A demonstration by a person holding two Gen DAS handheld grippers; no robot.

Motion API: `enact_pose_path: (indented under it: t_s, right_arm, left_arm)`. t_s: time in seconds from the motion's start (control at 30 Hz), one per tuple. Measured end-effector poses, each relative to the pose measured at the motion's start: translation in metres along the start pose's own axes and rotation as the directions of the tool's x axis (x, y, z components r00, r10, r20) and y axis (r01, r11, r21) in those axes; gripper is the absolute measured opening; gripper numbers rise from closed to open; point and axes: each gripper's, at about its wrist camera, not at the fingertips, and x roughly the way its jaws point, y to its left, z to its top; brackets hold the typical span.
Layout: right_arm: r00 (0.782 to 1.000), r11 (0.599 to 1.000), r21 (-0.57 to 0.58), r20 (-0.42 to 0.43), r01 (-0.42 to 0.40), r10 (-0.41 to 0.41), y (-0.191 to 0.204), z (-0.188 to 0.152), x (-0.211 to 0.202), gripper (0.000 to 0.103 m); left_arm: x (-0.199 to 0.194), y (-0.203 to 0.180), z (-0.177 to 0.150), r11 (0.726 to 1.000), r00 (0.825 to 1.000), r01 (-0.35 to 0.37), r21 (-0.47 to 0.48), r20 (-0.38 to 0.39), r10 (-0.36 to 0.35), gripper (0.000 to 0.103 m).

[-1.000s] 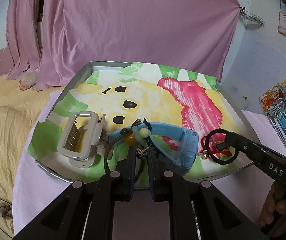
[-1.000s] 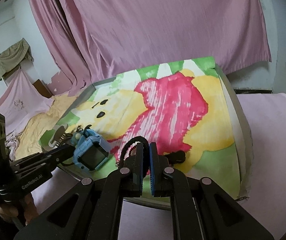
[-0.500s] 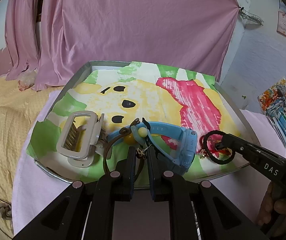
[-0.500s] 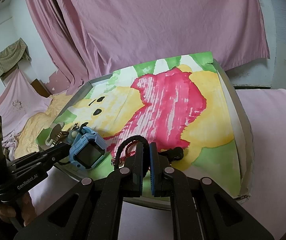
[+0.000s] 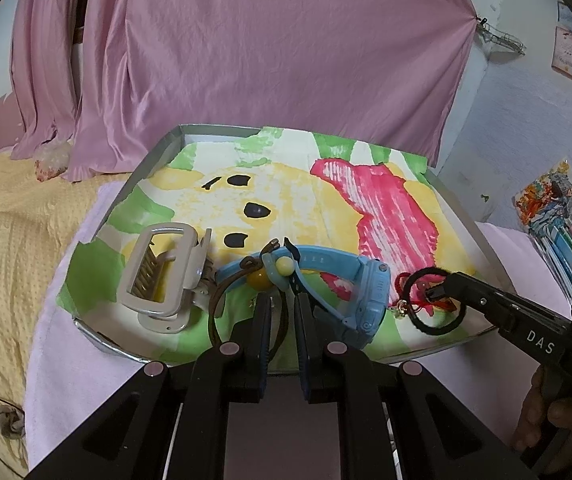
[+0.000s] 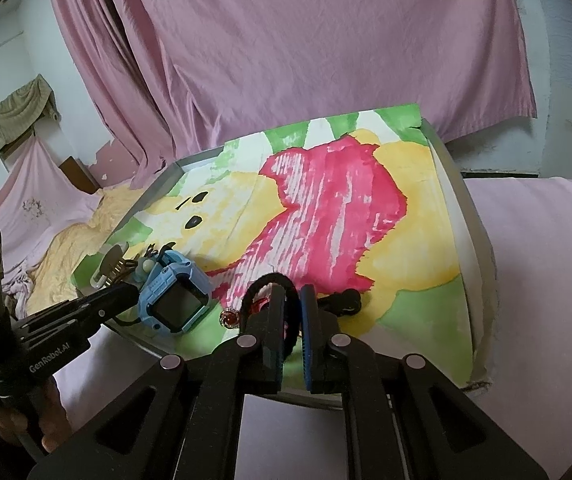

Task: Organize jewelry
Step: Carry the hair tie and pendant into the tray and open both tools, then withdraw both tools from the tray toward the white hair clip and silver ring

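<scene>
Pinching black hair tie (image 6: 272,280) at tray's (image 5: 455,216) near edge in barely parted right gripper (image 6: 291,300), left gripper (image 5: 280,304) nearly closed around brown cord (image 5: 216,312) beside blue watch (image 5: 365,300) — risking snagging red charm string (image 5: 415,300), dragging neighbours along.

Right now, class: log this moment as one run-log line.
left claw: shut on brown cord bracelet | right claw: shut on black hair tie | blue watch, hair clip: lying on tray
</scene>
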Motion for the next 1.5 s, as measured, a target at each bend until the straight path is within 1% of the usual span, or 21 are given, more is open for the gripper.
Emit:
enact_pose_path:
  t_s: [0.3, 0.37, 0.4, 0.43, 0.47, 0.5, 0.57, 0.67, 0.73, 0.77, 0.8, 0.83, 0.87, 0.93, 1.0, 1.03, 1.07, 1.17, 1.23, 1.37, 1.5]
  right_arm:
    - [1.000, 1.000, -0.001, 0.015, 0.028, -0.028, -0.002, -0.002, -0.008, 0.010]
    - [0.999, 0.999, -0.001, 0.023, 0.032, -0.032, -0.002, -0.003, -0.011, 0.022]
    - [0.999, 0.999, -0.001, 0.028, 0.034, -0.034, -0.002, -0.003, -0.012, 0.027]
    - [0.999, 0.999, 0.000, 0.039, 0.038, -0.038, -0.002, -0.004, -0.015, 0.039]
    - [0.998, 0.999, 0.001, 0.045, 0.039, -0.039, -0.003, -0.004, -0.016, 0.044]
    - [0.998, 0.999, 0.001, 0.053, 0.041, -0.041, -0.003, -0.004, -0.018, 0.044]
    - [0.997, 0.999, -0.002, 0.062, 0.047, -0.047, -0.003, -0.005, -0.021, 0.044]
    - [0.994, 0.999, -0.005, 0.093, 0.051, -0.051, -0.003, -0.007, -0.029, 0.044]
    - [0.991, 0.998, -0.012, 0.121, 0.063, -0.061, -0.002, -0.009, -0.036, 0.046]
    - [0.989, 0.998, -0.015, 0.136, 0.068, -0.065, -0.002, -0.010, -0.039, 0.055]
    - [0.986, 0.997, -0.017, 0.149, 0.071, -0.068, -0.001, -0.011, -0.043, 0.061]
    - [0.983, 0.997, -0.020, 0.172, 0.074, -0.070, 0.000, -0.013, -0.048, 0.072]
    - [0.980, 0.997, -0.023, 0.184, 0.075, -0.070, 0.000, -0.013, -0.052, 0.077]
    - [0.974, 0.995, -0.036, 0.210, 0.090, -0.081, 0.003, -0.017, -0.060, 0.080]
    - [0.967, 0.993, -0.042, 0.237, 0.107, -0.094, 0.006, -0.020, -0.067, 0.087]
    - [0.963, 0.993, -0.045, 0.253, 0.112, -0.098, 0.007, -0.022, -0.071, 0.092]
    - [0.958, 0.992, -0.047, 0.270, 0.117, -0.100, 0.008, -0.024, -0.076, 0.094]
    - [0.941, 0.989, -0.058, 0.319, 0.139, -0.113, 0.013, -0.029, -0.088, 0.094]
    - [0.931, 0.987, -0.064, 0.348, 0.145, -0.114, 0.016, -0.032, -0.095, 0.095]
    - [0.908, 0.985, -0.083, 0.405, 0.154, -0.108, 0.024, -0.039, -0.110, 0.099]
    - [0.897, 0.981, -0.106, 0.429, 0.163, -0.103, 0.031, -0.044, -0.119, 0.100]
  left_arm:
    - [-0.009, 0.000, -0.001, 1.000, 1.000, 0.000, 0.010, 0.024, 0.000, 0.011]
    - [-0.012, 0.000, -0.002, 1.000, 1.000, 0.001, 0.013, 0.028, -0.001, 0.012]
    - [-0.012, -0.001, -0.002, 1.000, 1.000, 0.002, 0.014, 0.030, -0.002, 0.015]
    - [-0.014, -0.001, -0.002, 1.000, 0.999, 0.003, 0.014, 0.033, -0.004, 0.018]
    - [-0.015, -0.001, -0.003, 1.000, 0.999, 0.005, 0.014, 0.037, -0.006, 0.026]
    - [-0.017, -0.001, -0.003, 1.000, 0.999, 0.009, 0.012, 0.044, -0.009, 0.032]
    - [-0.021, -0.001, -0.004, 1.000, 0.998, 0.014, 0.007, 0.059, -0.014, 0.036]
    - [-0.026, -0.002, -0.004, 1.000, 0.997, 0.011, 0.009, 0.070, -0.011, 0.037]
    - [-0.030, -0.002, -0.005, 1.000, 0.997, 0.006, 0.008, 0.080, -0.007, 0.041]
    - [-0.032, -0.002, -0.006, 1.000, 0.996, 0.005, 0.005, 0.089, -0.006, 0.054]
    - [-0.036, -0.001, -0.006, 1.000, 0.995, 0.004, 0.000, 0.102, -0.004, 0.073]
    - [-0.041, 0.000, -0.007, 1.000, 0.992, 0.002, -0.008, 0.126, 0.000, 0.079]
    - [-0.046, 0.001, -0.009, 1.000, 0.988, -0.001, -0.014, 0.152, 0.003, 0.082]
    - [-0.052, 0.002, -0.010, 1.000, 0.985, -0.003, -0.012, 0.173, 0.005, 0.085]
    - [-0.057, 0.004, -0.012, 1.000, 0.983, -0.011, -0.011, 0.184, 0.013, 0.094]
    - [-0.059, 0.005, -0.013, 1.000, 0.981, -0.015, -0.013, 0.193, 0.017, 0.094]
    - [-0.062, 0.006, -0.015, 1.000, 0.978, -0.018, -0.015, 0.207, 0.021, 0.095]
    - [-0.070, 0.010, -0.020, 0.999, 0.972, -0.026, -0.025, 0.234, 0.031, 0.100]
    - [-0.076, 0.013, -0.023, 0.999, 0.965, -0.025, -0.036, 0.261, 0.034, 0.100]
    - [-0.093, 0.018, -0.032, 0.998, 0.942, -0.024, -0.062, 0.332, 0.043, 0.102]
    - [-0.103, 0.020, -0.037, 0.998, 0.931, -0.030, -0.062, 0.361, 0.050, 0.102]
